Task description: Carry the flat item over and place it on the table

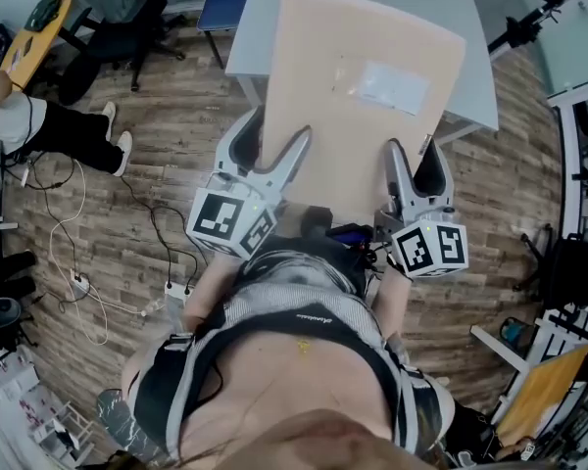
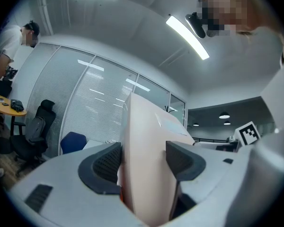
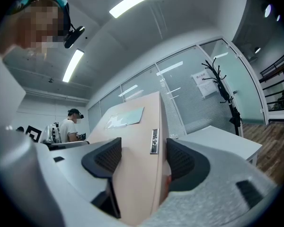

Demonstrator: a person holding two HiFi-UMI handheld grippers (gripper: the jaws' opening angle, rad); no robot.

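Left gripper and right gripper each clamp the flat board's near edge, its long axis reaching far over the table.

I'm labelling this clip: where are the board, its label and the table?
board (image 1: pixel 353 155), head view, bare face below the label.
label (image 1: pixel 387 86), head view, its middle.
table (image 1: pixel 257 37), head view, bare top left of the board.
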